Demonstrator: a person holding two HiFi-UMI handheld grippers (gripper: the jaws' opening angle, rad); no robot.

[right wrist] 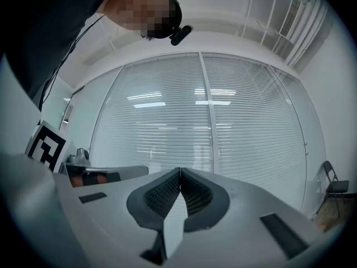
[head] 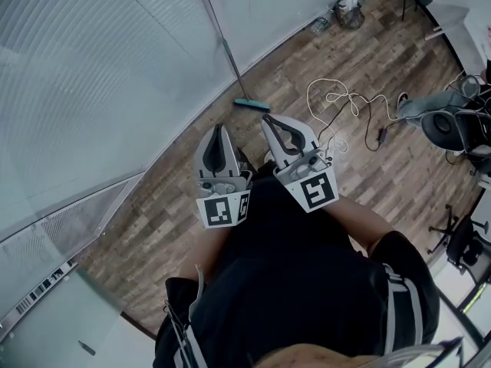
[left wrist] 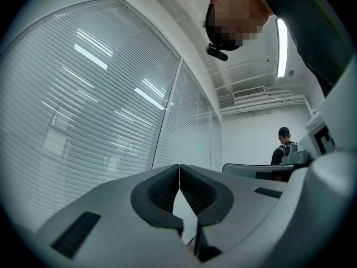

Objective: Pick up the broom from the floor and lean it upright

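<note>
The broom [head: 227, 56] stands upright against the glass wall, its thin handle running up the pane and its teal head [head: 252, 105] on the wood floor. Both grippers are held out level in front of the person, short of the broom and apart from it. My left gripper [head: 222, 129] is shut with nothing between its pads, and its own view shows the left gripper [left wrist: 179, 169] with tips meeting against the blinds. My right gripper [head: 269, 118] points toward the broom head and is shut and empty too; the right gripper [right wrist: 180, 172] shows its tips pressed together.
A white cable [head: 337, 102] loops over the floor right of the broom. A floor fan [head: 441, 123] and office chairs stand at the right edge, bottles and a basket [head: 349, 11] at the far wall. Another person [left wrist: 285, 147] stands in the distance. A chair [right wrist: 334, 188] stands by the blinds.
</note>
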